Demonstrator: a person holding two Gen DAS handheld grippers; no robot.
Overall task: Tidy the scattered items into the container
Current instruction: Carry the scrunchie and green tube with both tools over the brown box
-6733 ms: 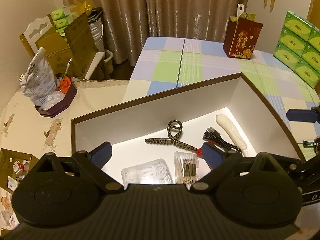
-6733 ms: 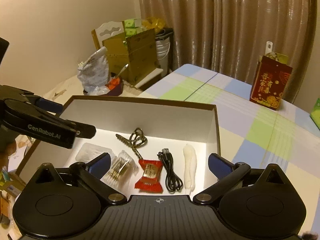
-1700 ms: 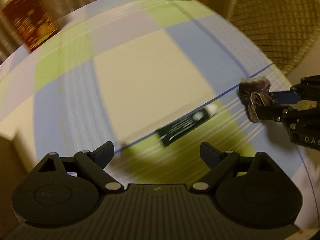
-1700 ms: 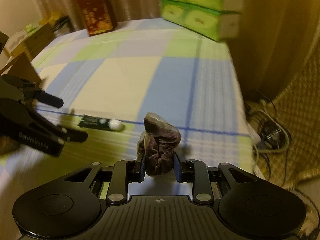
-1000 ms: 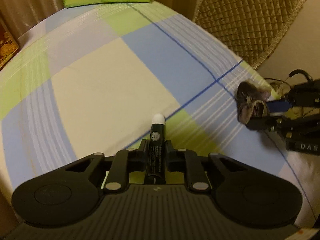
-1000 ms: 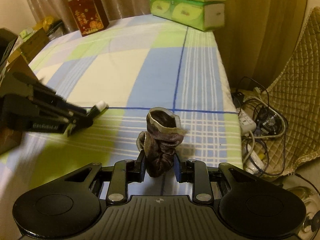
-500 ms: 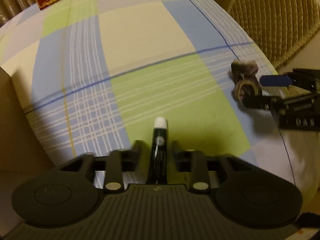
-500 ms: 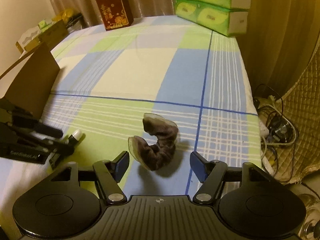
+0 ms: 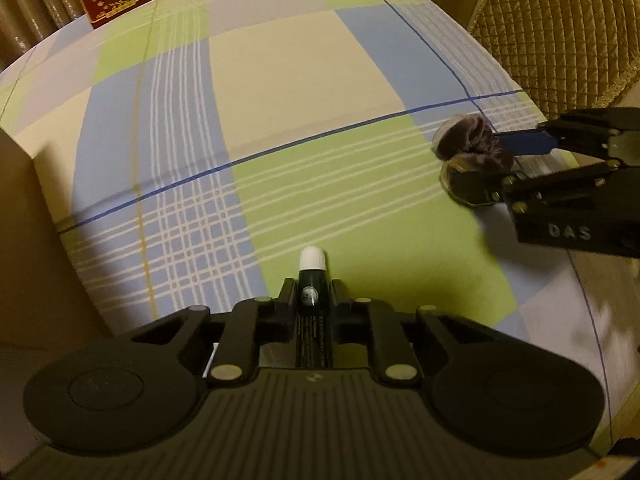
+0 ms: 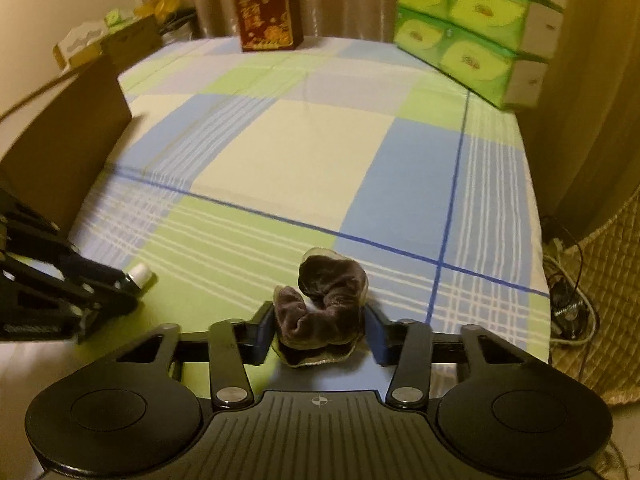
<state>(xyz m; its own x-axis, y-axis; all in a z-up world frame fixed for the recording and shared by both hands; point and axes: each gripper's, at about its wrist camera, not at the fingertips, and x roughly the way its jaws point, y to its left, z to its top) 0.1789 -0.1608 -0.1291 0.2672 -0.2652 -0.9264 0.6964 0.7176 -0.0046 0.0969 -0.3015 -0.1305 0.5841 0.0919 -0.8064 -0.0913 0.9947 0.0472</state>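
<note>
Two tools worked over the checked cloth of the table (image 10: pixel 332 152), near its right-hand edge. The left tool (image 9: pixel 313 294) was clamped on a dark green tube (image 9: pixel 313 320) with a white cap, the tube running lengthwise between the pads with the cap poking out past the fingertips, above a green square of the cloth. The right tool (image 10: pixel 320 330) had just been closing its jaws around a brown velvet scrunchie (image 10: pixel 324 304); the blue pads pressed against both sides of the bunched fabric, which sat by the crossing of two blue lines close to the table's right edge. In the left wrist view the scrunchie (image 9: pixel 474 148) showed between the right tool's fingers, well apart from the tube. The brown wall of the container (image 10: pixel 68 152) stood at the table's left side, beyond the left tool. At the far edge of the table stood a red gift bag (image 10: pixel 268 8), and stacked green tissue packs (image 10: pixel 472 20) filled the far right corner.
</note>
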